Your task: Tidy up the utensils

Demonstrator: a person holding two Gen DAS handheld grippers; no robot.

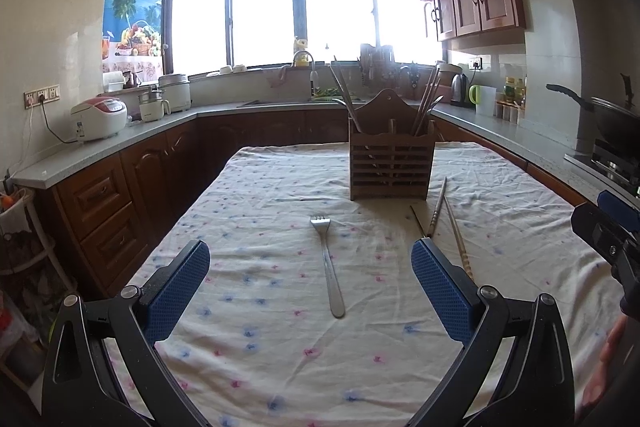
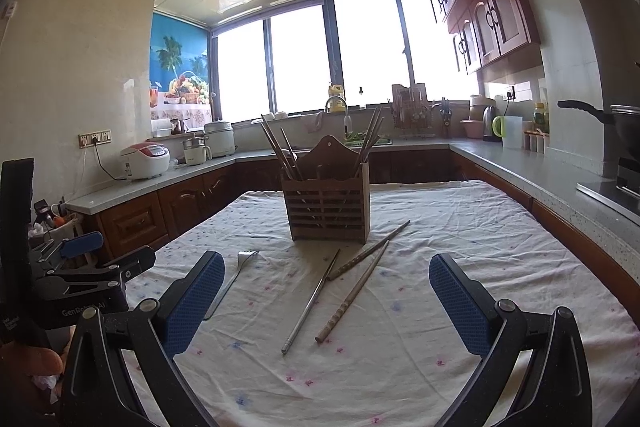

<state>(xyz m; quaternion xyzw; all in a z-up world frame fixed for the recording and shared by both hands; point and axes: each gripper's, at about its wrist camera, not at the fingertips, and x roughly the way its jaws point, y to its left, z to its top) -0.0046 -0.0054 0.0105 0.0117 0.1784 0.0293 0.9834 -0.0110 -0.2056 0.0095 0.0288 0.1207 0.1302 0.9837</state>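
A wooden slatted utensil holder [image 1: 390,163] [image 2: 328,209] stands on the cloth-covered table, with several chopsticks upright in it. A steel fork [image 1: 330,263] [image 2: 232,281] lies in front of it, between the fingers of my open left gripper [image 1: 310,291], which hovers above the cloth. Three loose chopsticks lie right of the fork: a metal one [image 2: 310,303] and two wooden ones [image 2: 352,297] [image 2: 370,251]. They lie between the fingers of my open right gripper [image 2: 326,305]. Nothing is held by either gripper.
The table wears a white cloth with small pink and blue flowers [image 1: 280,327]. Grey counters [image 2: 540,171] with wooden cabinets run along three sides, carrying rice cookers [image 1: 98,119], a kettle [image 2: 490,123] and a wok [image 1: 616,119]. A person's hand [image 1: 604,359] shows at the right edge.
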